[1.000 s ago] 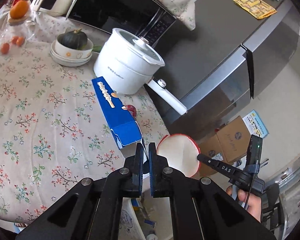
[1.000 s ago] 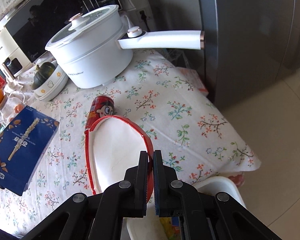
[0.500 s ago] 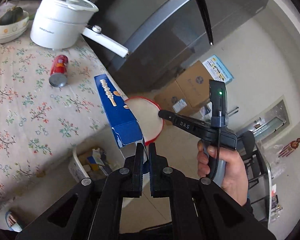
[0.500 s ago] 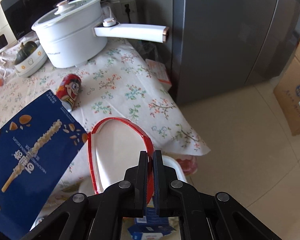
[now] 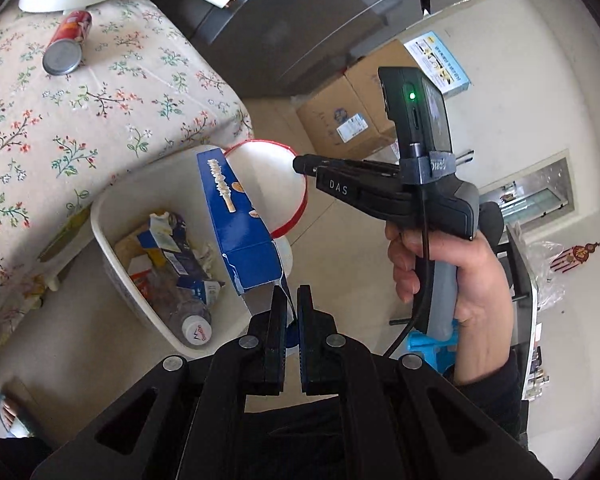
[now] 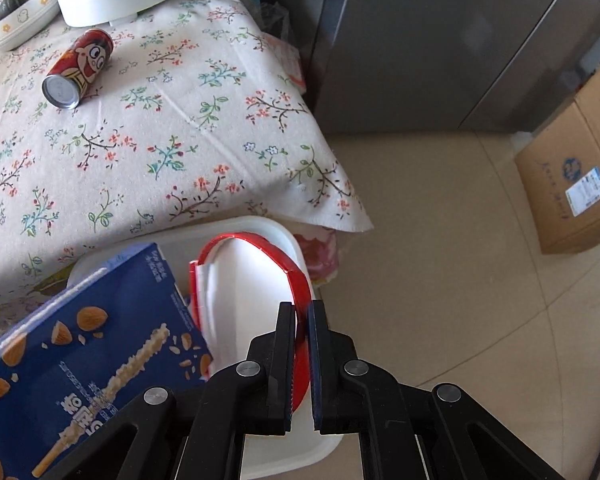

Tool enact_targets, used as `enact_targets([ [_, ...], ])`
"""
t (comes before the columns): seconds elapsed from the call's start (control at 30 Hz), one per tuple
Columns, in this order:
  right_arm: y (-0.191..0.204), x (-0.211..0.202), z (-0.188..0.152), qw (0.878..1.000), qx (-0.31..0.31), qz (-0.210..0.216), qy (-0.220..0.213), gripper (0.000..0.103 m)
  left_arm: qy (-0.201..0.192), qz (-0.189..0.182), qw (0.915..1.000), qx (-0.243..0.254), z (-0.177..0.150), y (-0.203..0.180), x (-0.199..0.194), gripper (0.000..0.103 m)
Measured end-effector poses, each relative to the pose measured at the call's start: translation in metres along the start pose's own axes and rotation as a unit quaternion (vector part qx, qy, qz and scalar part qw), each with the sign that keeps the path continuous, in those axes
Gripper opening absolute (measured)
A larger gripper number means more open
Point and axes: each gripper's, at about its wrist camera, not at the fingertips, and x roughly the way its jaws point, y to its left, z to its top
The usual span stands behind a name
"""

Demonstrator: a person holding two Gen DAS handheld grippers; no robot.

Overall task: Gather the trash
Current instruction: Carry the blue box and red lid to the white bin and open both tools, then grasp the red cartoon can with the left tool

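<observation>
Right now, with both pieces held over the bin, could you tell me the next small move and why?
Probably open the left gripper: its blue box hangs directly over the white bin, so it should drop in. The right gripper holds the red-rimmed lid there too.

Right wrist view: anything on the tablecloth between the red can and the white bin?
Nothing: in the right wrist view only bare floral tablecloth lies between the red drink can, which is on its side, and the white plastic bin.

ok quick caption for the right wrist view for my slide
Right gripper holds a red-rimmed paper bowl over the white trash bin, beside a blue snack box; a red can remains on the table.
</observation>
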Motion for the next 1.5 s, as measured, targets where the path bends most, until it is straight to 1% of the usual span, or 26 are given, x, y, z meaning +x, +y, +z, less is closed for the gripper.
enact_targets([
  [0.07, 0.002, 0.004, -0.001, 1.0, -0.004, -0.001, 0.004, 0.008, 0.012, 0.007, 0.9999, 0.0, -0.002, 0.003, 0.009, 0.004],
  [0.1, 0.003, 0.006, -0.002, 1.0, -0.007, -0.001, 0.007, 0.011, 0.017, 0.013, 0.9998, -0.002, -0.002, 0.005, 0.014, 0.004],
  [0.17, 0.005, 0.011, -0.002, 1.0, -0.009, -0.005, 0.013, 0.026, 0.028, 0.028, 0.9992, -0.001, 0.002, 0.012, 0.026, 0.005],
  [0.2, 0.005, 0.013, -0.003, 1.0, -0.011, -0.009, 0.014, 0.038, 0.035, 0.034, 0.9988, 0.008, 0.004, 0.016, 0.034, 0.006],
  [0.23, 0.006, 0.014, -0.003, 1.0, -0.013, -0.011, 0.014, 0.042, 0.046, 0.039, 0.9979, 0.025, 0.007, 0.02, 0.044, 0.01],
  [0.27, 0.006, 0.015, -0.003, 1.0, -0.014, -0.013, 0.014, 0.042, 0.056, 0.055, 0.996, 0.044, 0.012, 0.026, 0.055, 0.011],
  [0.3, 0.007, 0.016, -0.003, 1.0, -0.015, -0.014, 0.015, 0.042, 0.053, 0.092, 0.9929, 0.053, 0.017, 0.034, 0.063, 0.011],
  [0.33, 0.007, 0.016, -0.003, 1.0, -0.015, -0.014, 0.015, 0.042, 0.046, 0.132, 0.9888, 0.052, 0.021, 0.043, 0.068, 0.011],
  [0.37, 0.008, 0.016, -0.003, 1.0, -0.016, -0.014, 0.015, 0.042, 0.043, 0.158, 0.9857, 0.039, 0.026, 0.053, 0.071, 0.011],
  [0.4, 0.009, 0.015, -0.002, 1.0, -0.019, -0.013, 0.014, 0.042, 0.043, 0.163, 0.9855, 0.018, 0.028, 0.061, 0.071, 0.011],
  [0.43, 0.01, 0.014, -0.002, 1.0, -0.021, -0.013, 0.012, 0.042, 0.047, 0.152, 0.9872, 0.0, 0.03, 0.066, 0.069, 0.011],
  [0.47, 0.01, 0.013, -0.002, 1.0, -0.023, -0.012, 0.009, 0.042, 0.051, 0.139, 0.989, -0.008, 0.03, 0.067, 0.067, 0.011],
  [0.53, 0.011, 0.01, -0.002, 1.0, -0.026, -0.01, 0.003, 0.043, 0.043, 0.131, 0.9903, 0.01, 0.03, 0.059, 0.06, 0.011],
  [0.63, 0.011, 0.011, 0.0, 1.0, -0.023, -0.011, 0.002, 0.043, 0.024, 0.14, 0.9892, 0.037, 0.033, 0.045, 0.048, 0.011],
  [0.73, 0.011, 0.011, 0.001, 1.0, -0.022, -0.007, 0.001, 0.043, 0.011, 0.144, 0.9891, 0.029, 0.04, 0.046, 0.038, 0.014],
  [0.87, 0.011, 0.008, 0.004, 1.0, -0.017, -0.003, -0.01, 0.05, -0.008, 0.161, 0.9869, 0.004, 0.051, 0.052, 0.025, 0.017],
  [1.0, 0.014, 0.01, 0.009, 1.0, -0.011, -0.001, -0.011, 0.05, -0.033, 0.184, 0.9822, -0.017, 0.061, 0.065, 0.012, 0.018],
  [1.13, 0.02, 0.011, 0.012, 1.0, -0.01, 0.011, -0.015, 0.05, -0.041, 0.212, 0.9761, -0.027, 0.071, 0.076, 0.004, 0.018],
  [1.2, 0.022, 0.011, 0.013, 1.0, -0.009, 0.015, -0.019, 0.05, -0.055, 0.227, 0.9718, -0.028, 0.081, 0.08, -0.003, 0.018],
  [1.27, 0.022, 0.012, 0.015, 1.0, -0.003, 0.024, -0.02, 0.05, -0.075, 0.249, 0.9651, -0.03, 0.095, 0.087, -0.01, 0.027],
  [1.33, 0.023, 0.012, 0.017, 0.999, 0.005, 0.036, -0.02, 0.051, -0.102, 0.271, 0.9562, -0.044, 0.11, 0.098, -0.018, 0.053],
  [1.4, 0.023, 0.013, 0.018, 0.998, 0.013, 0.049, -0.023, 0.054, -0.137, 0.291, 0.945, -0.061, 0.125, 0.111, -0.028, 0.06],
  [1.43, 0.024, 0.013, 0.019, 0.998, 0.015, 0.054, -0.024, 0.055, -0.149, 0.297, 0.941, -0.066, 0.133, 0.117, -0.03, 0.06],
  [1.5, 0.026, 0.015, 0.022, 0.998, 0.015, 0.054, -0.025, 0.055, -0.155, 0.304, 0.9377, -0.063, 0.151, 0.126, -0.031, 0.06],
])
